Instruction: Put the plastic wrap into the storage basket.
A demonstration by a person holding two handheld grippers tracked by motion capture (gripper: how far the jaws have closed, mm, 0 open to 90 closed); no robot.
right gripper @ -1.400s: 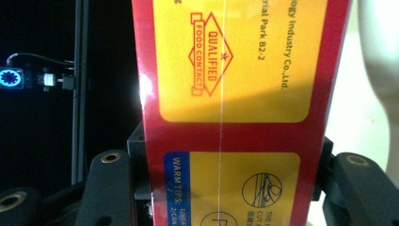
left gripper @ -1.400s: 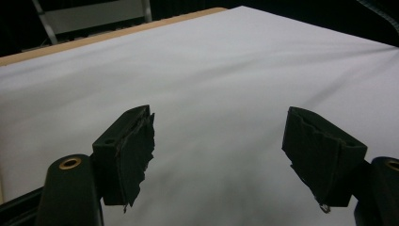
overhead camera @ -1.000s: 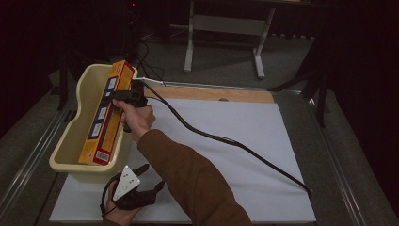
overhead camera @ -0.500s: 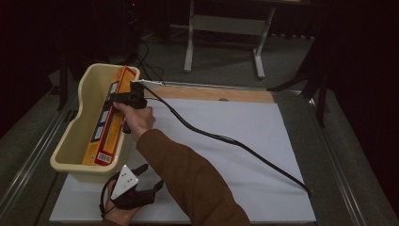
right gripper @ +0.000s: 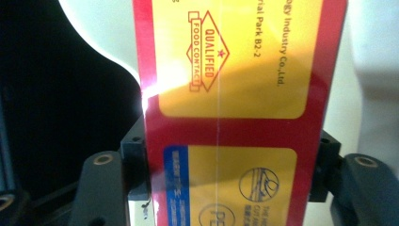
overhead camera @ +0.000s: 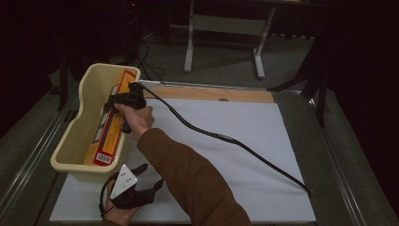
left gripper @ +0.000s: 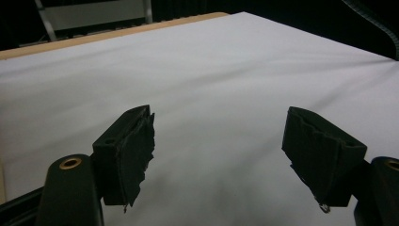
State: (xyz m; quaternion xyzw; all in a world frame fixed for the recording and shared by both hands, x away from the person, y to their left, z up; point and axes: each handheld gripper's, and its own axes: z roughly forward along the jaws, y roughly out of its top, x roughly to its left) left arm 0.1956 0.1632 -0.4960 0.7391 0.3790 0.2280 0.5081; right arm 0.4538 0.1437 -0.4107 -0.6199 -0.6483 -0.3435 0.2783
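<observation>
Box: the red-and-yellow box (overhead camera: 109,127) lies lengthwise in the cream tub (overhead camera: 77,129), leaning on its right wall, since it is nearly as long as the tub.
Right gripper (overhead camera: 113,104): its fingers (right gripper: 137,165) flank the box's sides and have just been opening, probably to release it.
Left gripper (overhead camera: 141,181): fingers (left gripper: 134,150) wide apart, empty, resting idle on the white worktop (overhead camera: 244,141).

We see a dim room, black at both sides. A white sheet (overhead camera: 244,155) covers most of the desk (overhead camera: 339,188), with a bare wood strip (overhead camera: 211,93) along its far edge and metal rails at the sides. Beyond it a grey stand (overhead camera: 226,26) on two legs rests on the grey floor (overhead camera: 226,61).
</observation>
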